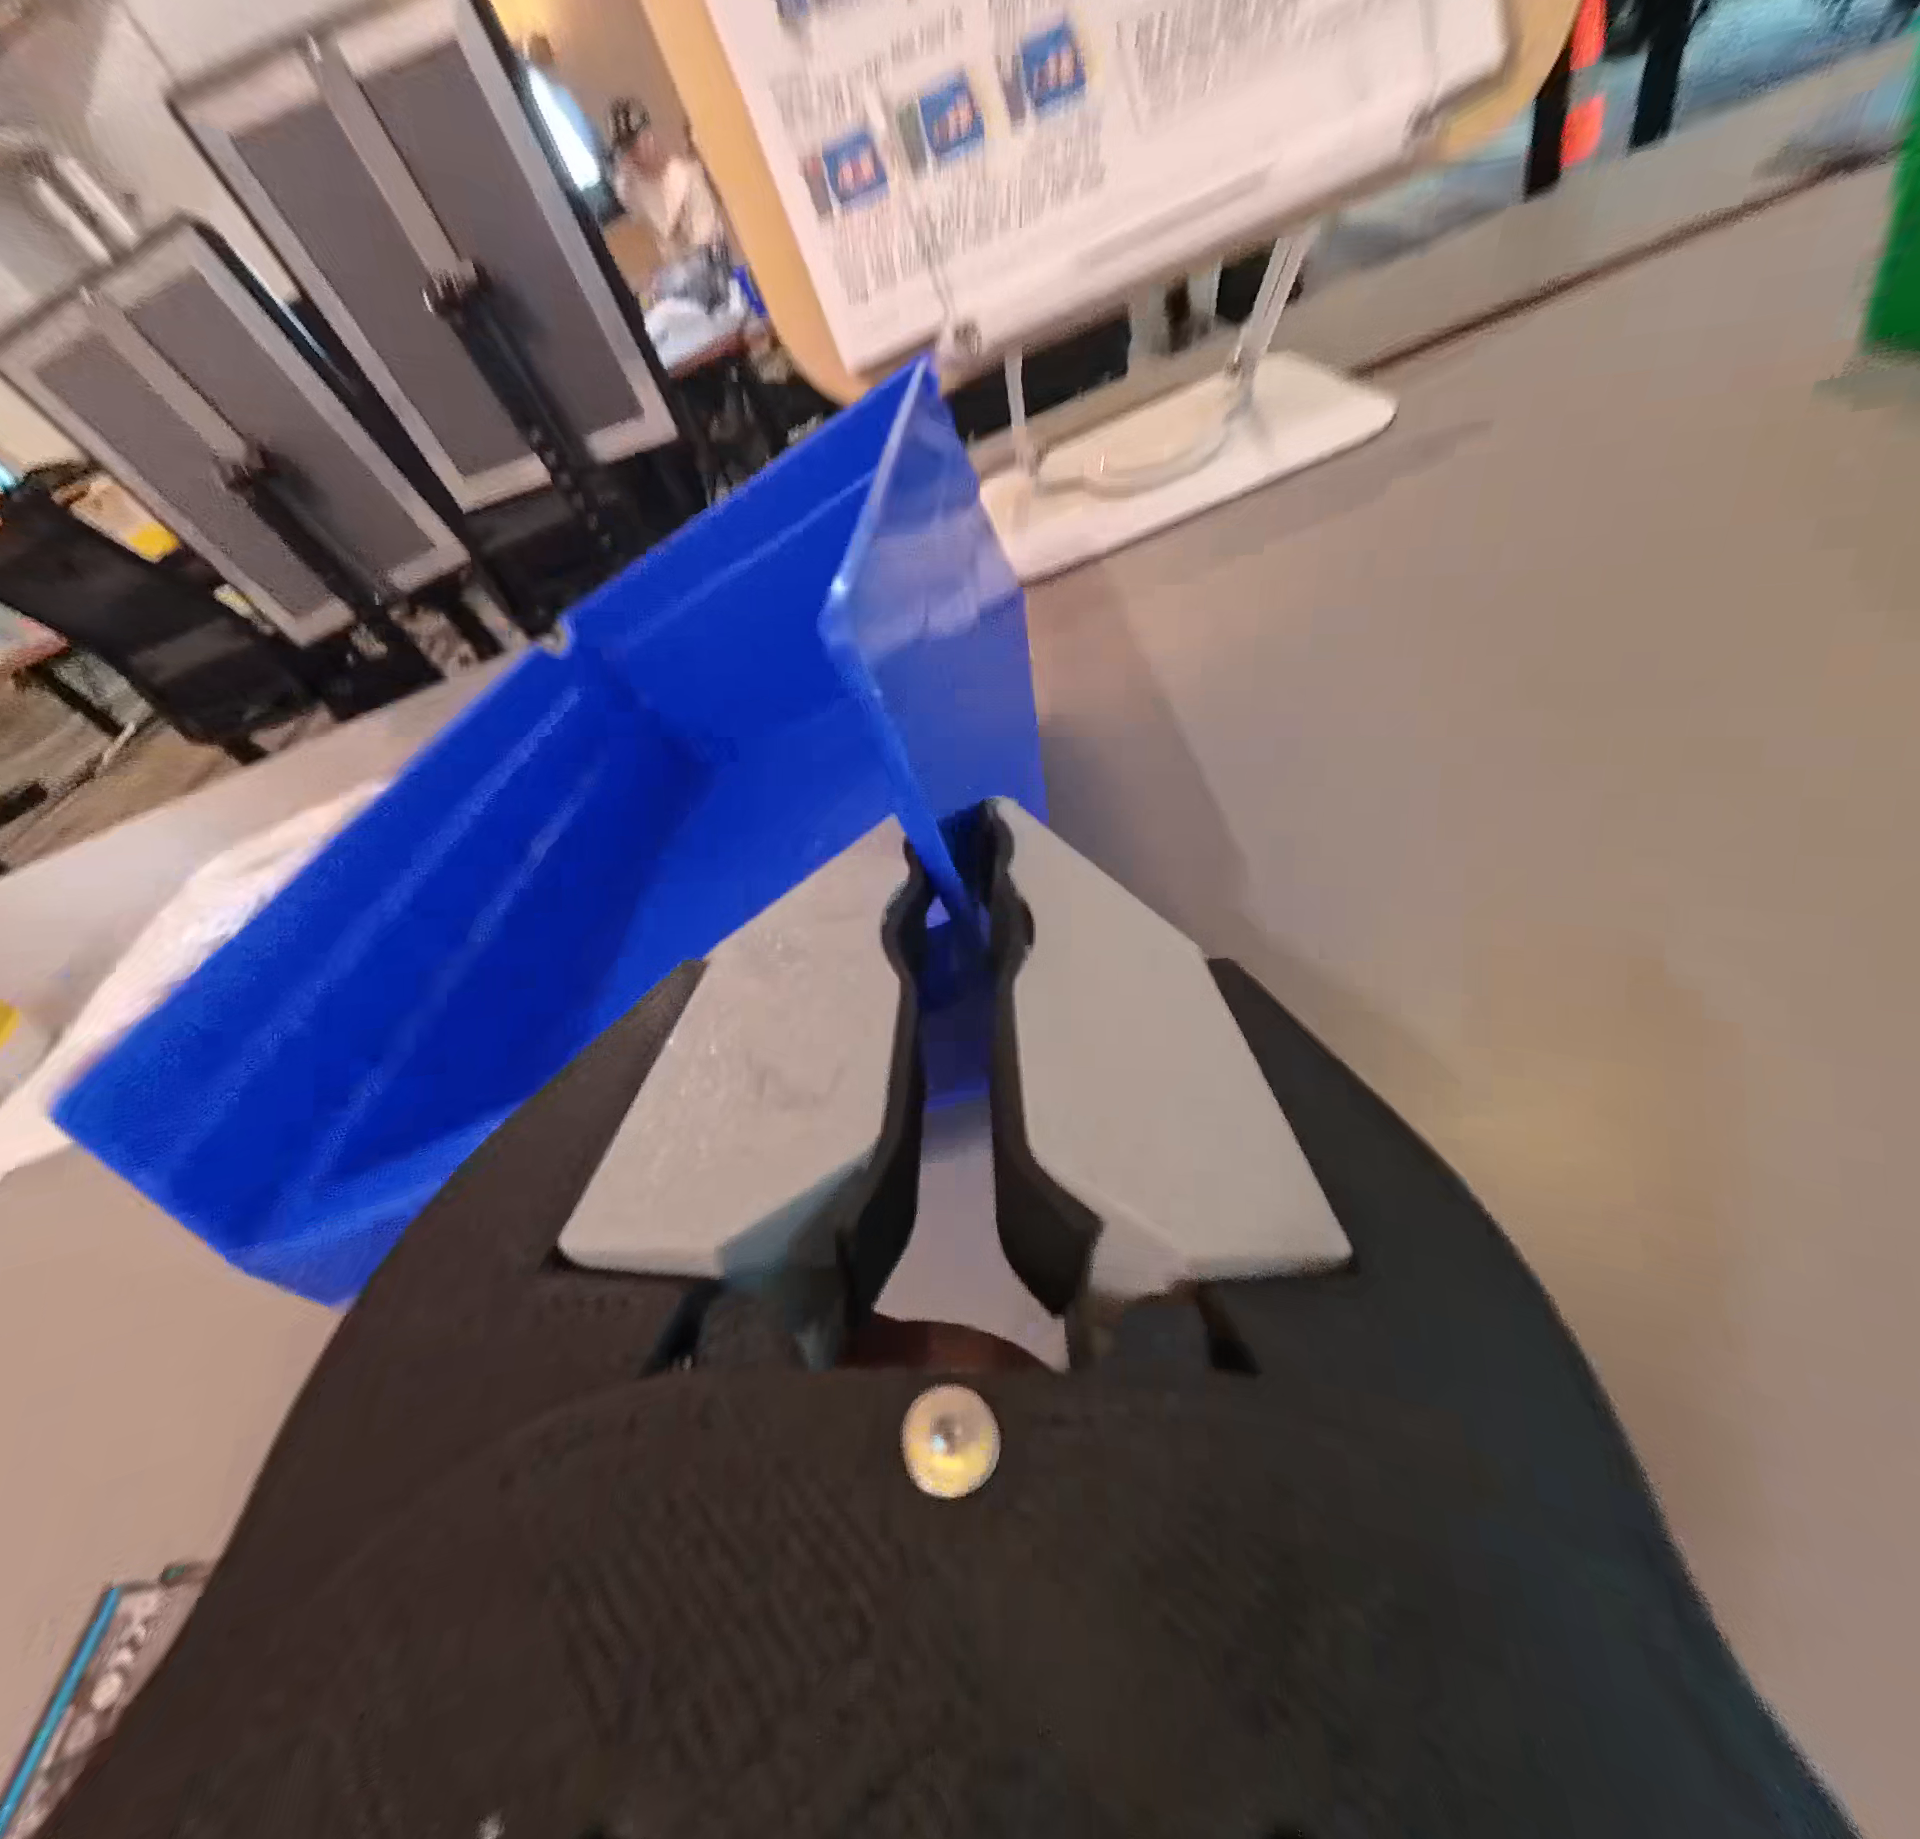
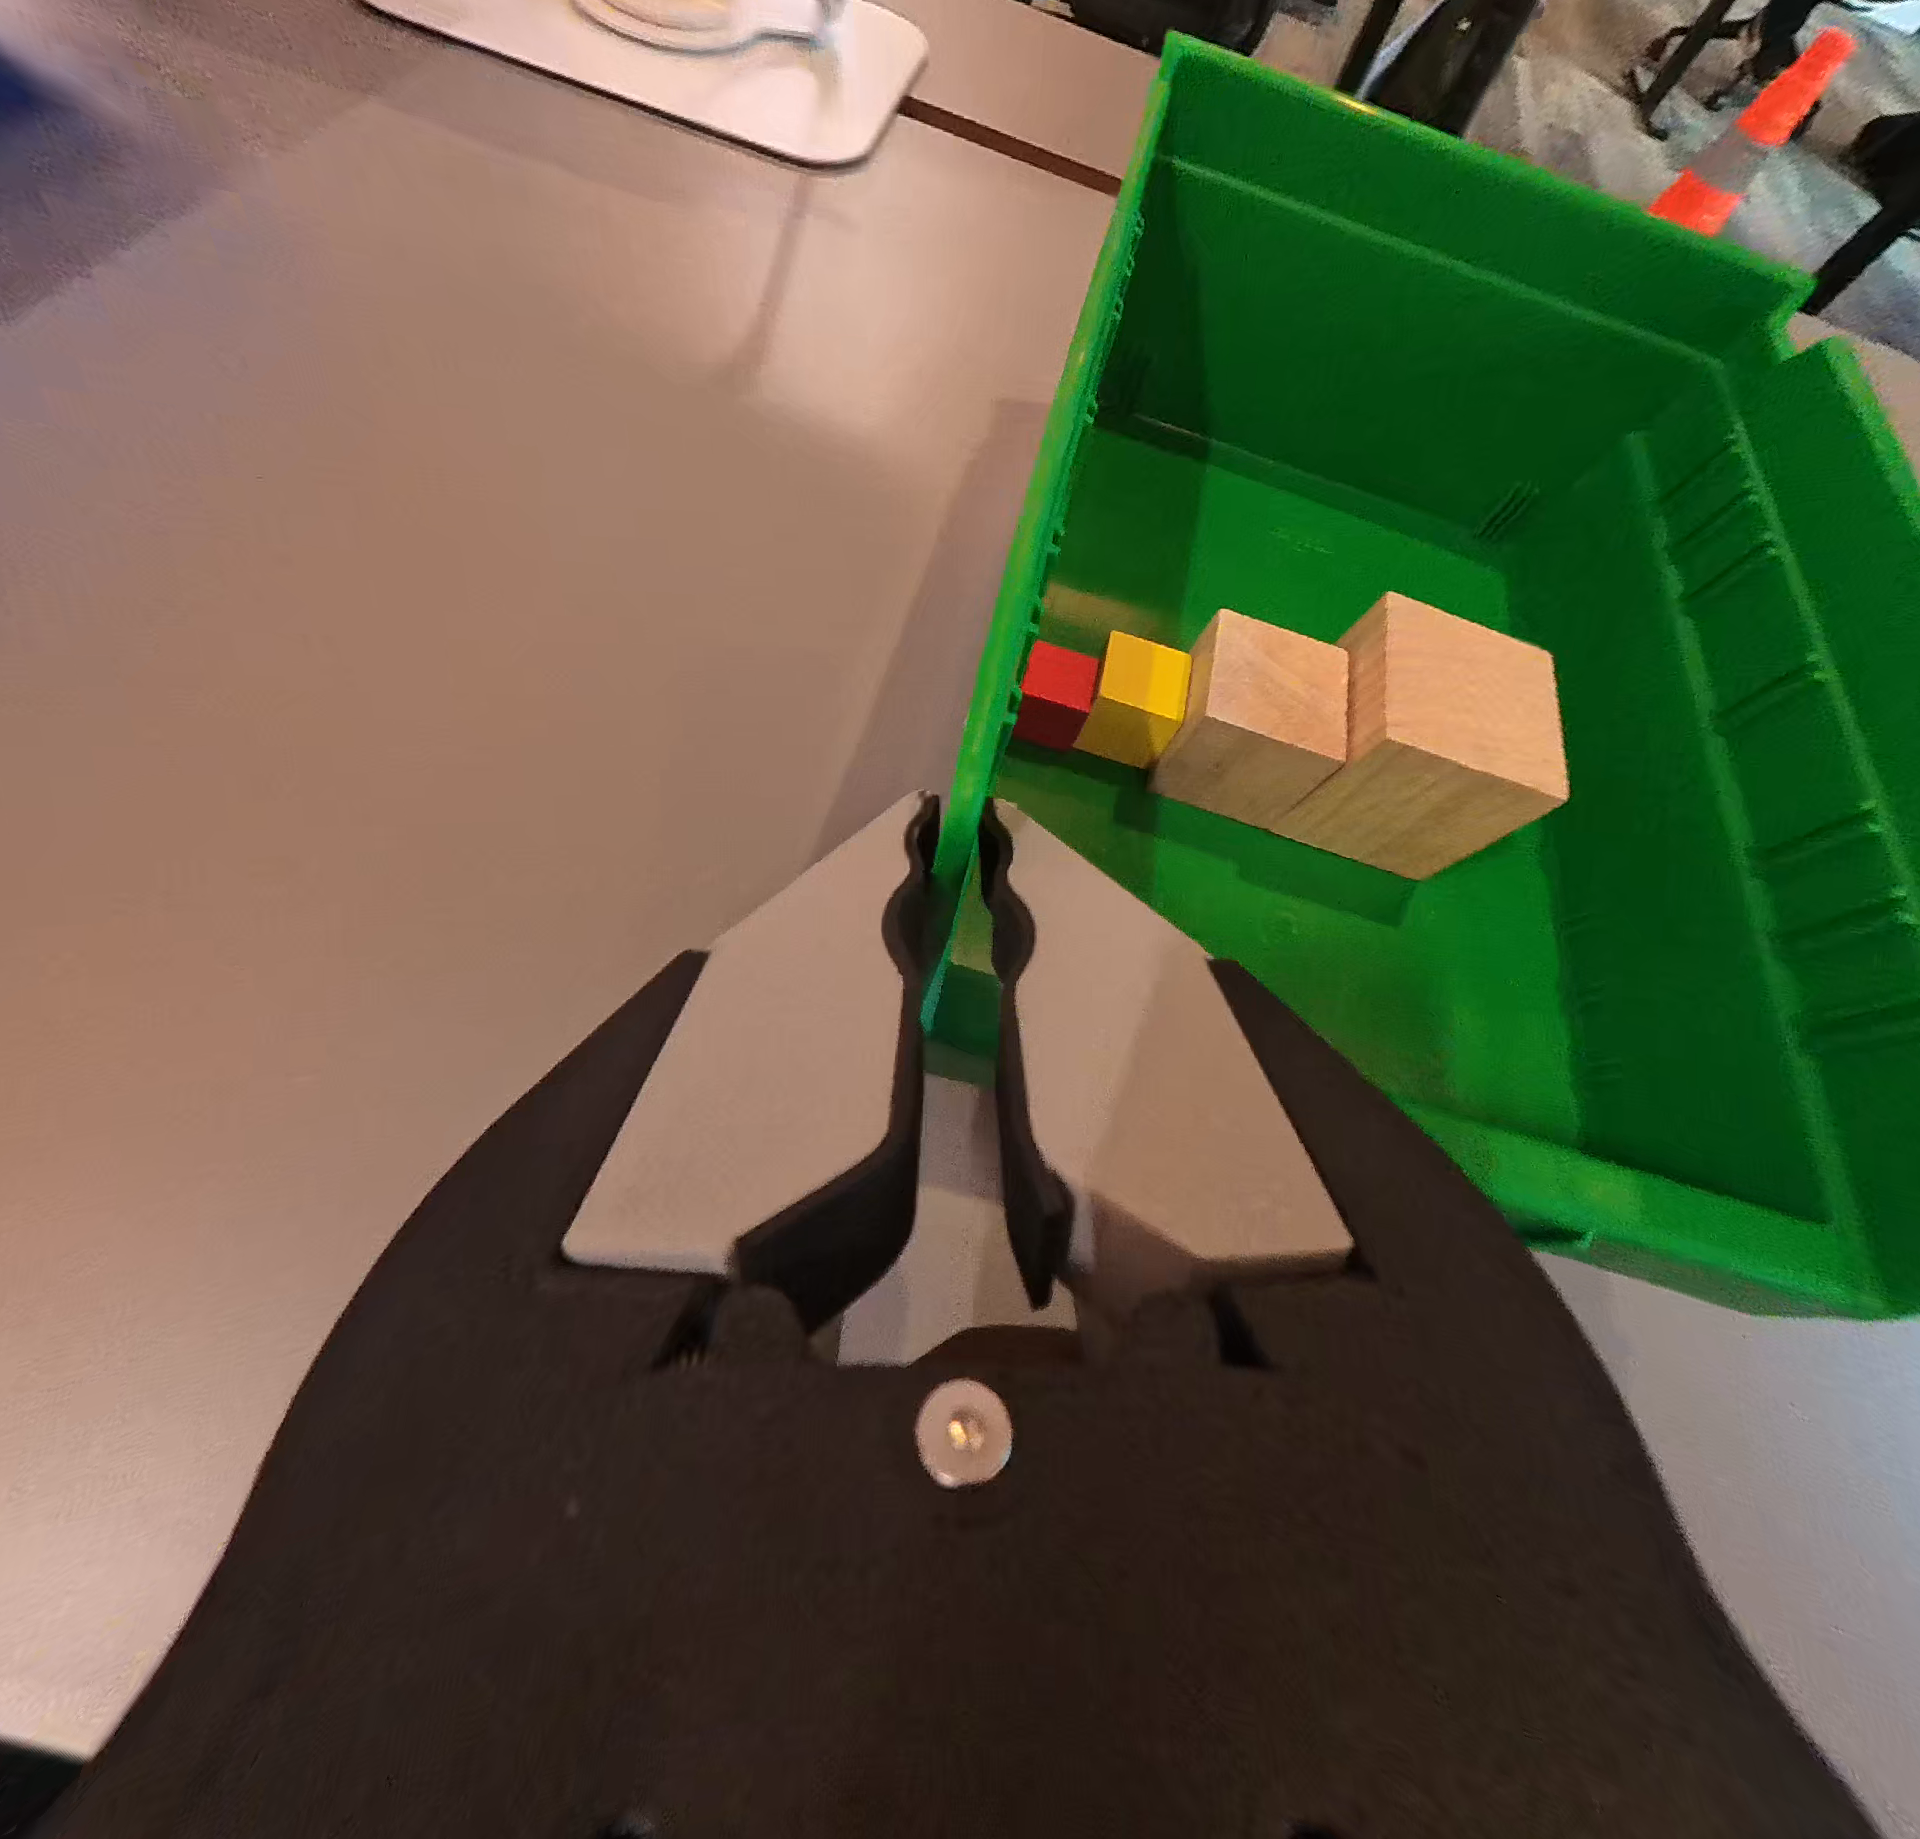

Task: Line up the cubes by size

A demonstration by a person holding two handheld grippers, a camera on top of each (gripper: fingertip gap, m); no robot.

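In the right wrist view a green bin [image 2: 1455, 418] holds a row of cubes touching side by side: a small red cube [image 2: 1058, 688], a yellow cube [image 2: 1141, 688], a wooden cube [image 2: 1262, 719] and a larger wooden cube [image 2: 1444, 729]. My right gripper [image 2: 958, 833] is shut on the bin's left wall. In the left wrist view my left gripper [image 1: 961, 854] is shut on the right wall of a blue bin [image 1: 468, 916], which looks tilted; its inside shows no cubes. The green bin's edge shows at the far right of the left wrist view [image 1: 1896, 231].
Both bins are over a grey table [image 2: 416, 542]. A white stand base [image 2: 644, 33] with clear legs sits at the table's far side and carries a poster board [image 1: 1091, 106]. Grey partition panels [image 1: 416, 283] and an orange cone [image 2: 1756, 137] stand beyond the table.
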